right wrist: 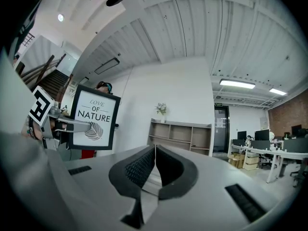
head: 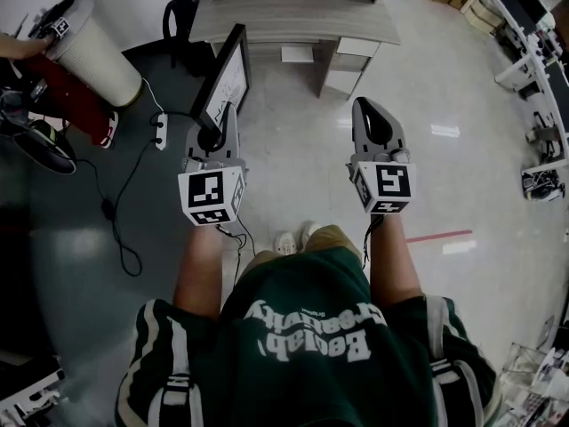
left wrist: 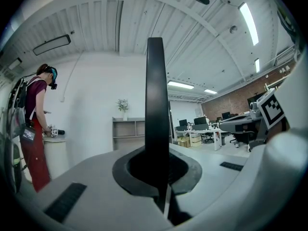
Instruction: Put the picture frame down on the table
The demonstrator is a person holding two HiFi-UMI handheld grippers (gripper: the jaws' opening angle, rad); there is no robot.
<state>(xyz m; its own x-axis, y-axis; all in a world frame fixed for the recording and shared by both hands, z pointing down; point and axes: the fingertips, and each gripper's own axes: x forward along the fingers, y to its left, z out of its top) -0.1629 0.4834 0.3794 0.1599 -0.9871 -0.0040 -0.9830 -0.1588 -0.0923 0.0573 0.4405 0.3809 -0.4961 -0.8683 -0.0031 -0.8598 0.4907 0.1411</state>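
Note:
My left gripper is shut on the lower edge of a black picture frame, which stands upright above the floor. In the left gripper view the frame shows edge-on, clamped between the dark pads. From the right gripper view its face reads "LOVE OF NATURE" over a feather print, with the left gripper under it. My right gripper hangs level beside the left one, shut with nothing in it; its fingertips touch. A grey table stands ahead, beyond the frame.
A white cylindrical bin and another person in red trousers are at the left. A power strip and cables lie on the floor. Office desks line the right. A shelf unit stands against the far wall.

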